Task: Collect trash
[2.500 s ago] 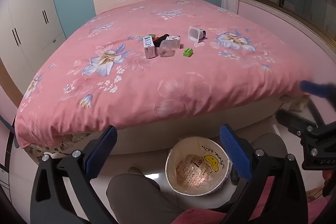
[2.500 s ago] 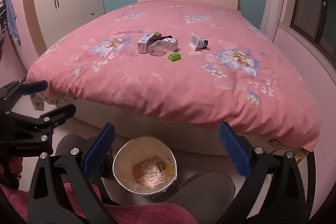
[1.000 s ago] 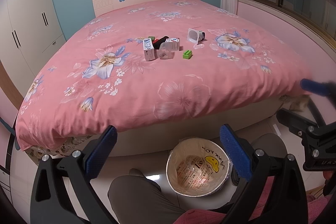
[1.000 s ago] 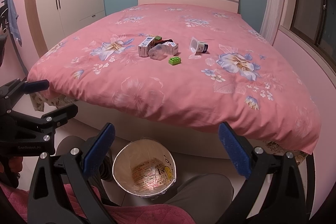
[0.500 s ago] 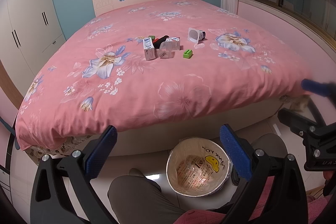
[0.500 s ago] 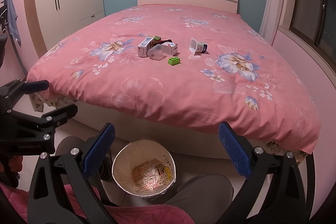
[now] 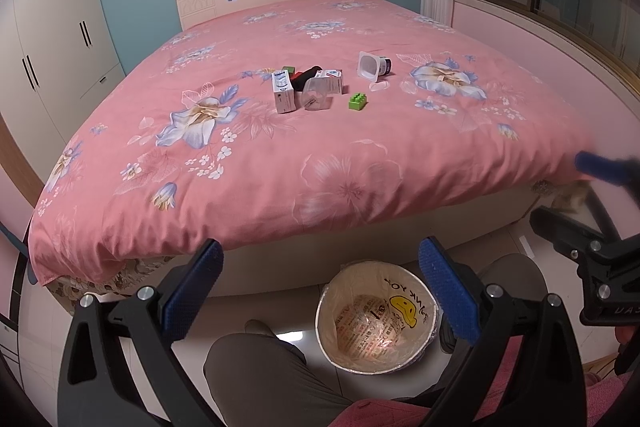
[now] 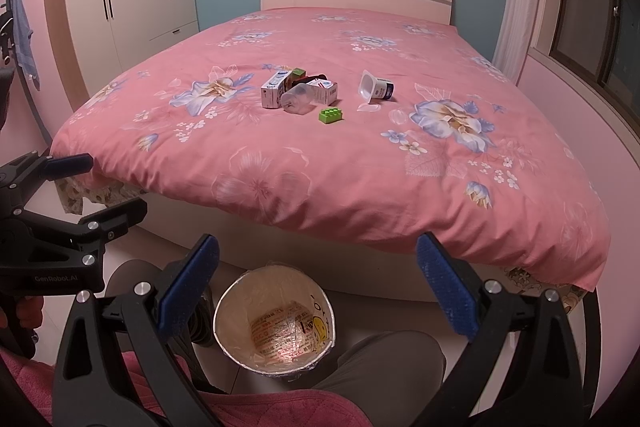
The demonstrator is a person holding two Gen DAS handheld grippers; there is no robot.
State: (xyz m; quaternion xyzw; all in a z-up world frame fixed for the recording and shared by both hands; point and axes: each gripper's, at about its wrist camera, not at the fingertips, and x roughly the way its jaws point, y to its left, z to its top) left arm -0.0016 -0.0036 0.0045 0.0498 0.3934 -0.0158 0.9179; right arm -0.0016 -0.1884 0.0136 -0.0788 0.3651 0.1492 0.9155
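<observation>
Taking the round, bag-lined waste bin (image 8: pixel 274 321) on the floor as landmark: the left gripper (image 7: pixel 320 291) hangs released and empty above it, slightly to its left; the right gripper (image 8: pixel 318 289) is likewise spread wide and empty, slightly to its right. The trash lies well beyond the bin on the pink floral bedspread (image 8: pixel 360 163): a white rectangular carton (image 7: pixel 283 93), long axis running away from the grippers, a clear plastic bottle (image 7: pixel 315 95) on its side, a green toy brick (image 7: pixel 357 102), then a tipped white yogurt cup (image 8: pixel 374 87). Neither arm looks clearly nearer. Only the right view shows the bottle's slanted length.
</observation>
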